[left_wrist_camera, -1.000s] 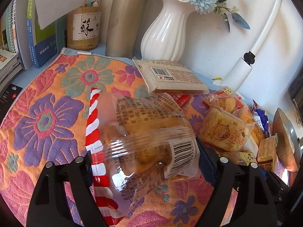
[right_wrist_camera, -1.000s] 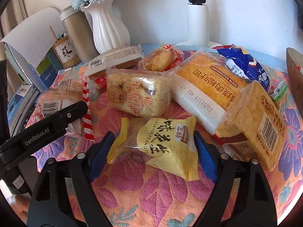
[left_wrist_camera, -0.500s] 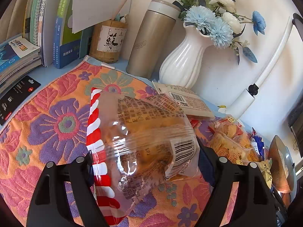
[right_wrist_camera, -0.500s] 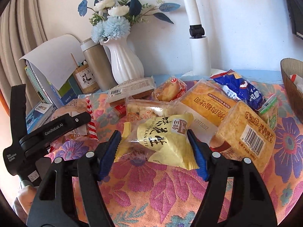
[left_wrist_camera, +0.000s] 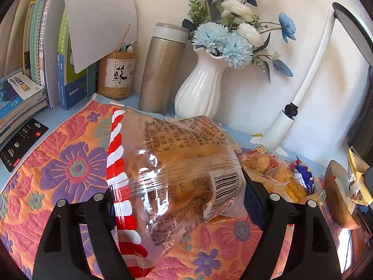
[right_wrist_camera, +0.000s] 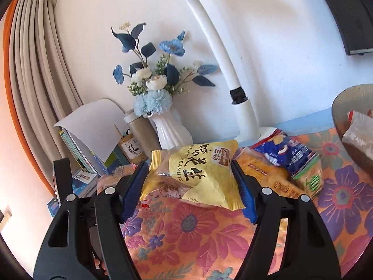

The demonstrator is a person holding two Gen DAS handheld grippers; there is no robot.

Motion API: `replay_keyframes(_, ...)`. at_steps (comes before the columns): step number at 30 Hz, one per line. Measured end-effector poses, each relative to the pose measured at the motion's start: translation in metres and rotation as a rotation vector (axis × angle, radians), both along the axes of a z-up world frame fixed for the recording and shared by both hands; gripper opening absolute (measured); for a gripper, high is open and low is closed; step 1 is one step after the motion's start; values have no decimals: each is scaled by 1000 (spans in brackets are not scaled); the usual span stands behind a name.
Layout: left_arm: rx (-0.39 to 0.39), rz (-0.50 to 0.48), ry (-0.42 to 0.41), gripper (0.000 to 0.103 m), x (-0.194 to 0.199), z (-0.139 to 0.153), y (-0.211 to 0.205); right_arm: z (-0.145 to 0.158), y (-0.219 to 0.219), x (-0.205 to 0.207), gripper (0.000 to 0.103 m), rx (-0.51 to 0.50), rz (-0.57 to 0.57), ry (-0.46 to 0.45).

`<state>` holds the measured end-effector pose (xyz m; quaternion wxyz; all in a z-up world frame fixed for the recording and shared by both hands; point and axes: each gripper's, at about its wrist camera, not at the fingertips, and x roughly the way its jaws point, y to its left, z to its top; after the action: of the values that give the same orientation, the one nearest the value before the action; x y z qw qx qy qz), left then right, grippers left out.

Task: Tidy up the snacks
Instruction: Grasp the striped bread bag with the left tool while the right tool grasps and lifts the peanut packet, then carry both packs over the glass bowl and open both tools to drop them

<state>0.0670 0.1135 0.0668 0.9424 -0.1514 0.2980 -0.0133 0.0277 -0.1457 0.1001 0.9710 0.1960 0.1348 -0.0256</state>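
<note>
Left tool (left_wrist_camera: 177, 200) is clamped on a clear bread packet (left_wrist_camera: 181, 175) with a red-striped edge, held above the floral cloth (left_wrist_camera: 60, 163); right tool (right_wrist_camera: 190, 184) pinches a yellow peanut bag (right_wrist_camera: 195, 175). Both have risen since a second ago, so the white vase (left_wrist_camera: 200, 93) now shows whole. Snacks right of the vase are half hidden behind the packet.

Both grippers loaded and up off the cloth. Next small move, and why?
Probably carry the right gripper rightward to the brown bowl and release there. Its jaws pinch the yellow peanut packet clear of the floral cloth, and the bowl, already holding a packet, sits at the right edge. The left gripper can hold its clear pastry bag meanwhile.
</note>
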Motion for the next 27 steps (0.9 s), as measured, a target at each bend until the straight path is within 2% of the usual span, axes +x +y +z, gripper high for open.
replay_keyframes(4,-23,-27,-32,80,-5,31,-43,40,-47,-27,73,-14,-29,-63)
replay_keyframes(7,-12,-95,-42,80,1,55,-94,63,-84,-44,73,-53,-69,-91)
replay_keyframes(13,-32,-275,-75,81,16,87,-204,81,-158,-59,75,-135,-154,-95)
replay_keyframes(17,-30,-378,-64,81,26,87,-271,77,-208,-62,75,-177,-235,-58)
replay_keyframes(21,-16,-462,-18,82,37,73,-327,57,-260,-69,75,-135,-299,-11)
replay_keyframes(22,-6,-491,-2,83,40,68,-341,50,-272,-70,78,-105,-304,6)
replay_keyframes(23,27,-518,24,88,44,62,-355,43,-284,-65,86,-73,-291,50)
replay_keyframes(24,73,-542,59,98,48,55,-370,34,-294,-59,88,-40,-273,117)
replay_keyframes(25,99,-561,83,98,51,50,-380,26,-303,-55,87,-23,-282,169)
replay_keyframes(27,143,-558,111,98,55,44,-391,21,-315,-63,98,-1,-342,186)
